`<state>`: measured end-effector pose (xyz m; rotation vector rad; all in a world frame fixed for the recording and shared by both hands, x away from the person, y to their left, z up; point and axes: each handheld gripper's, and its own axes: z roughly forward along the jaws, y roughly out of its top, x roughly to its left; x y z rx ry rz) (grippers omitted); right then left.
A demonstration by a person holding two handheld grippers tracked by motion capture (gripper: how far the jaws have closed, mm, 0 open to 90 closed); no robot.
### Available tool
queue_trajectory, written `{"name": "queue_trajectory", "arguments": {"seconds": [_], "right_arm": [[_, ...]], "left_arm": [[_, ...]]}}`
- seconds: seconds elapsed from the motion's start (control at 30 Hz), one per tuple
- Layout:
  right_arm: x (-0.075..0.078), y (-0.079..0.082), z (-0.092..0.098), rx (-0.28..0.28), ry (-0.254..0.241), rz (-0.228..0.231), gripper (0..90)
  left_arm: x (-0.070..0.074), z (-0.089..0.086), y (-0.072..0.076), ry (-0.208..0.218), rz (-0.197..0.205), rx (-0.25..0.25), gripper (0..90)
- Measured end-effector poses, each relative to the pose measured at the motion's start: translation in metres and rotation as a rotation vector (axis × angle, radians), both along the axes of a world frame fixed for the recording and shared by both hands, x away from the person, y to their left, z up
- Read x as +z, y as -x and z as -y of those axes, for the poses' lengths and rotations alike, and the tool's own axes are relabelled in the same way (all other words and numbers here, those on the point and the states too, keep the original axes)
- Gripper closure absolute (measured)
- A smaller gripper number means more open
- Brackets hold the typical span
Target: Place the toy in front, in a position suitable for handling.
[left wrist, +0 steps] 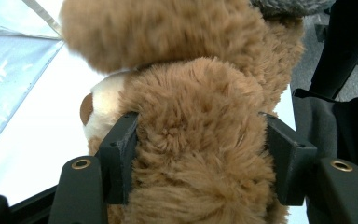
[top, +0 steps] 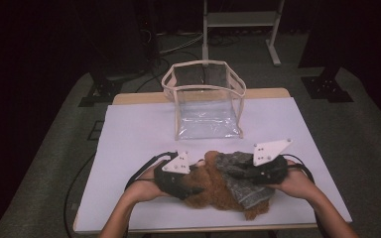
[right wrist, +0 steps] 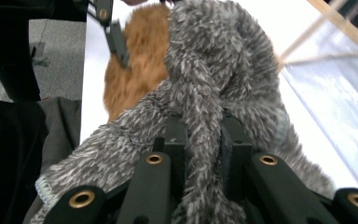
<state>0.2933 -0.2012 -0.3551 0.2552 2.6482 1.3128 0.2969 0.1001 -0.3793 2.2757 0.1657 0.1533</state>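
Note:
A brown plush bear (top: pixel 211 188) lies on the white table mat near the front edge, with a grey fuzzy garment (top: pixel 238 176) draped over its right side. My left gripper (top: pixel 192 186) is shut on the bear's furry body (left wrist: pixel 198 154); both pads press into the fur, and the cream muzzle (left wrist: pixel 98 109) shows to the left. My right gripper (top: pixel 238 173) is shut on a bunched fold of the grey garment (right wrist: pixel 214 93), with the brown bear (right wrist: pixel 137 60) behind it.
A clear plastic bag with beige trim (top: pixel 206 99) stands open at the back middle of the mat (top: pixel 139 134). Dark floor, cables and a metal stand (top: pixel 240 22) lie beyond the table.

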Motion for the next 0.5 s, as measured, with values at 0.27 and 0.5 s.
{"name": "queue_trajectory", "arguments": {"seconds": [0.27, 0.5], "right_arm": [[-0.004, 0.011, 0.048, -0.089, -0.024, -0.017, 75.4], [-0.002, 0.009, 0.034, -0.074, -0.029, 0.002, 75.3]], "left_arm": [[0.000, 0.002, -0.002, 0.012, -0.010, 0.017, 36.1], [0.001, 0.006, -0.006, 0.009, -0.016, 0.030, 35.9]]}}
